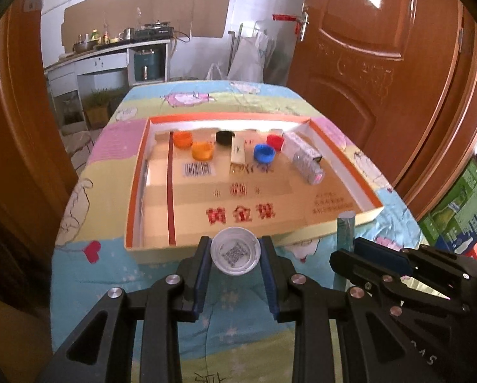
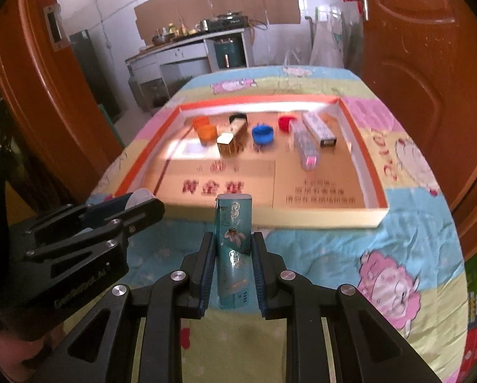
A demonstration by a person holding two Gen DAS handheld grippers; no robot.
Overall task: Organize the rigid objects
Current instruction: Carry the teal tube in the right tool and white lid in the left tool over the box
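The left gripper (image 1: 235,255) holds a white cap (image 1: 234,251), jaws closed lightly on its rim, at 6 o'clock just before the near wall of the cardboard tray (image 1: 334,223). At 3 o'clock of it, the right gripper (image 2: 232,268) clamps an upright teal box (image 2: 233,249), also short of the tray. Caps and boxes already sit at the tray's 12 o'clock end. Risk: the shallow rim grip may let the cap slip; either load may strike the tray wall if carried in low.

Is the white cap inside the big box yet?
Not yet. The left claw holds the white cap just outside the box's near wall, above the blanket.
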